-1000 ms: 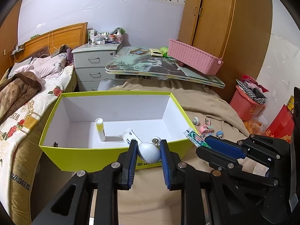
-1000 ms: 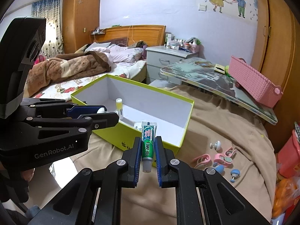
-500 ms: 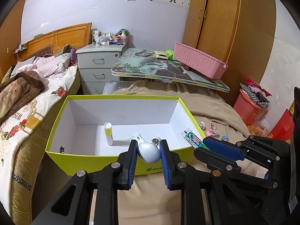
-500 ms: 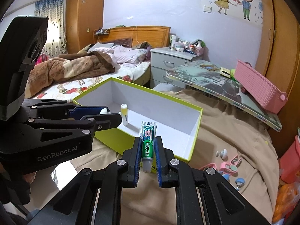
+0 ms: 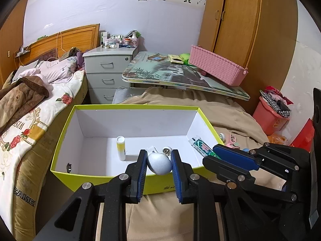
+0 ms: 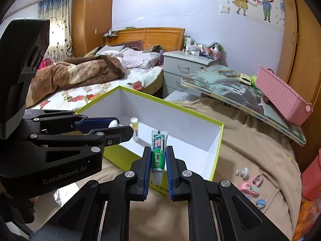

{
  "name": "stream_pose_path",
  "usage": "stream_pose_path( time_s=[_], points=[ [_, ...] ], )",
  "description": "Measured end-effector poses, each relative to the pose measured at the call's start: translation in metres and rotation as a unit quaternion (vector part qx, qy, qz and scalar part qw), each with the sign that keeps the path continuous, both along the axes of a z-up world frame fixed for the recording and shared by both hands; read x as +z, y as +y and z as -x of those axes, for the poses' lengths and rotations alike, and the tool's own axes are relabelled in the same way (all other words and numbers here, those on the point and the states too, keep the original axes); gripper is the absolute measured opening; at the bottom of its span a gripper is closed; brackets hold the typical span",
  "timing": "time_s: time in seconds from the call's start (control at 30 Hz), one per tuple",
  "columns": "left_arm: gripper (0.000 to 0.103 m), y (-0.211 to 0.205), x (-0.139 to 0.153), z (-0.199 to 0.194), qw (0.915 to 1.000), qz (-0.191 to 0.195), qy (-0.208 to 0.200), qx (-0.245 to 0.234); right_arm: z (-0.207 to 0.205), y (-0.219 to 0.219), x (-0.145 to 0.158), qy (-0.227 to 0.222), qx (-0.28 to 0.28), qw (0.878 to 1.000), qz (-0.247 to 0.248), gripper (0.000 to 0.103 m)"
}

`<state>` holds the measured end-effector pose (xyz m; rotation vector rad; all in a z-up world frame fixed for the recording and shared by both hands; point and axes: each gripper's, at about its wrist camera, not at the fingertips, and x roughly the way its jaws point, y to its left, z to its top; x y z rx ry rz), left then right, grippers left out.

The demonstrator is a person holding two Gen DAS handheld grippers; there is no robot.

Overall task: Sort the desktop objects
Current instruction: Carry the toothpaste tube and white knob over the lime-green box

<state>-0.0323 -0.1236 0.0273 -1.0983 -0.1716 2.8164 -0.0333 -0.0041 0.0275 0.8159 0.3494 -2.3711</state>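
Lying beneath everything: tan cloth-covered surface (image 5: 230,118), soft, creased, matte.

Sitting on the cloth: yellow-green box (image 5: 66,124), rectangular cardboard, open-topped, white smooth interior, sharp corners.

Resting tilted behind the box: printed board (image 5: 170,74), flat, glossy, rounded corners, carrying a pink basket (image 5: 216,68) of knobbly woven plastic.

Hovering at the box's near rim: left claw (image 5: 159,164), black rigid frame with ribbed blue pads, clamping a white egg-shaped object (image 5: 159,163), pebbled matte surface, rounded, pinched at both sides between the pads.

Hovering beside it, just over the box's near right corner: right claw (image 6: 158,165), same black frame and blue pads, pinching a green toothpaste tube (image 6: 158,154) by its lower body; tube standing upright, cap end down, flat crimped end up, glossy printed film with white lettering.

Standing upright on the box floor: small cylindrical stick (image 5: 121,148), yellow body, white cap, smooth plastic.

Lying on the box floor just beyond the egg-shaped object: small round white knob-like item (image 5: 167,150) with metal centre; beside it a white packet, mostly hidden.

Lying in the box's near left corner: tiny dark item (image 5: 68,165), too small to identify.

Lying scattered on the cloth right of the box: pink plastic clips (image 6: 250,186); white round-headed knob (image 6: 241,171); small blue-headed pin (image 6: 260,202).
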Motion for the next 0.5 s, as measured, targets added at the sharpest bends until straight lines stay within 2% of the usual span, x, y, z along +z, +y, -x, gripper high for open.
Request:
stream_pose_path(
  time_s=[0.5],
  points=[
    [0.025,-0.013,-0.007,0.022,0.9999,0.001,-0.005,0.011,0.025,-0.011,-0.008,-0.015,-0.006,1.000,0.000,0.014]
  ],
)
